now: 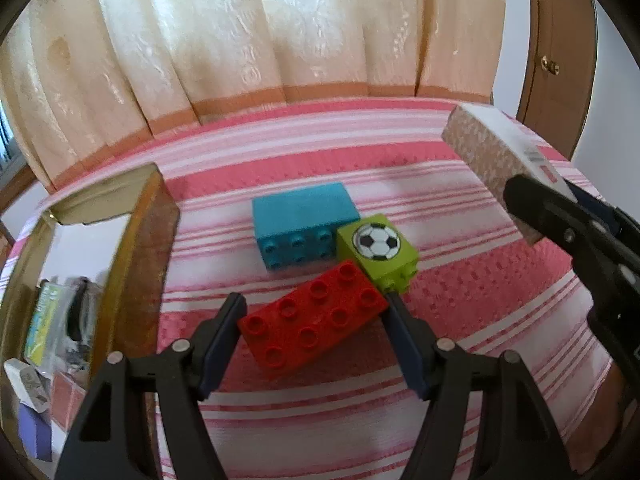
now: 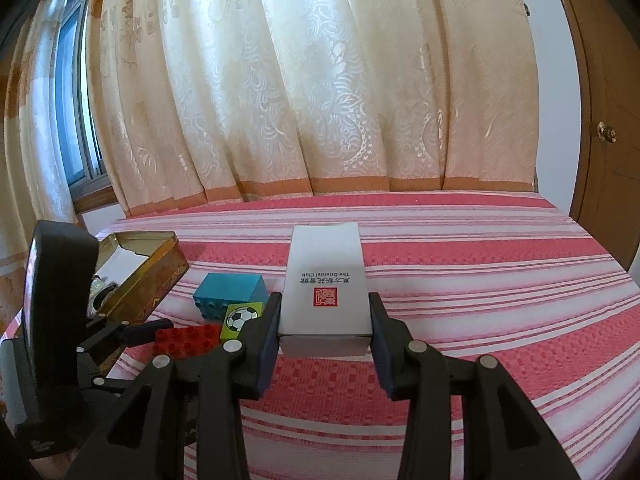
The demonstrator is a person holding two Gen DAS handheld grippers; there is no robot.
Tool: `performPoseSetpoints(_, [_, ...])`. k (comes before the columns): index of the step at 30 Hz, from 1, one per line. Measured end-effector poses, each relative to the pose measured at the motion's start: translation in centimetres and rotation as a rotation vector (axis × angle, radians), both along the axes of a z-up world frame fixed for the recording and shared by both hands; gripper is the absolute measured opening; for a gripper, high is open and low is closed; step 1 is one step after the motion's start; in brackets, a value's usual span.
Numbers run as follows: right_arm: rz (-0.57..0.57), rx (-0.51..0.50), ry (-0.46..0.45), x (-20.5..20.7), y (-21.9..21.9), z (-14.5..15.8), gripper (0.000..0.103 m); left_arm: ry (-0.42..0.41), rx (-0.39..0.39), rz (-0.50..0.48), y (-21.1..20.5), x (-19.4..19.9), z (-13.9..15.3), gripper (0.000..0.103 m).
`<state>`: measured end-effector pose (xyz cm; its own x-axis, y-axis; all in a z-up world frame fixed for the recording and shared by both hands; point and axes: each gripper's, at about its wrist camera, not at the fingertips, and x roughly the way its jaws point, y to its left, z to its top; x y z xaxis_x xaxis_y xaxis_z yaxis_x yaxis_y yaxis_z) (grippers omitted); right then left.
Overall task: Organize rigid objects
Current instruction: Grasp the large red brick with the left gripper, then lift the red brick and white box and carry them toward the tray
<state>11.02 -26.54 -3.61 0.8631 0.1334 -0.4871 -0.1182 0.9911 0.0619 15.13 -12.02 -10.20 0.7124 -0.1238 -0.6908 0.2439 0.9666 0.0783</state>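
Note:
A red studded brick (image 1: 316, 324) lies on the pink striped bedspread (image 1: 460, 300), set diagonally between the fingers of my left gripper (image 1: 315, 300), whose two tips touch its opposite corners. Behind it, a lime brick with a football picture (image 1: 378, 250) touches a teal brick (image 1: 300, 220). My right gripper (image 2: 325, 300) is shut on a white box with a red seal (image 2: 326, 280), held above the bed; in the left wrist view the white box (image 1: 496, 144) hangs at the right. All three bricks appear at the lower left of the right wrist view, the red brick (image 2: 188, 340) nearest.
An open gold tin (image 1: 148, 216) holding packets stands left of the bricks, also the gold tin (image 2: 160, 264) in the right wrist view. A cream curtain (image 2: 300, 100) hangs behind the bed, and a wooden door (image 2: 608, 120) is at the right. The bedspread stretches bare to the right.

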Motion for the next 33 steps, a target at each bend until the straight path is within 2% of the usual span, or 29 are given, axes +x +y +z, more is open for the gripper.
performPoseSetpoints(12, [0.015, 0.038, -0.131, -2.1, -0.2, 1.0, 0.043, -0.231, -0.006, 0.075, 1.1, -3.1, 2.5, 0.07])
performPoseSetpoints(19, [0.014, 0.02, -0.161, -2.4, 0.3, 1.2, 0.043, -0.323, -0.028, 0.104, 1.9, -4.7, 3.3, 0.07])
performPoseSetpoints(33, [0.039, -0.002, -0.206, -3.2, 1.7, 1.4, 0.043, -0.383, -0.067, 0.135, 3.5, -5.8, 3.8, 0.07])
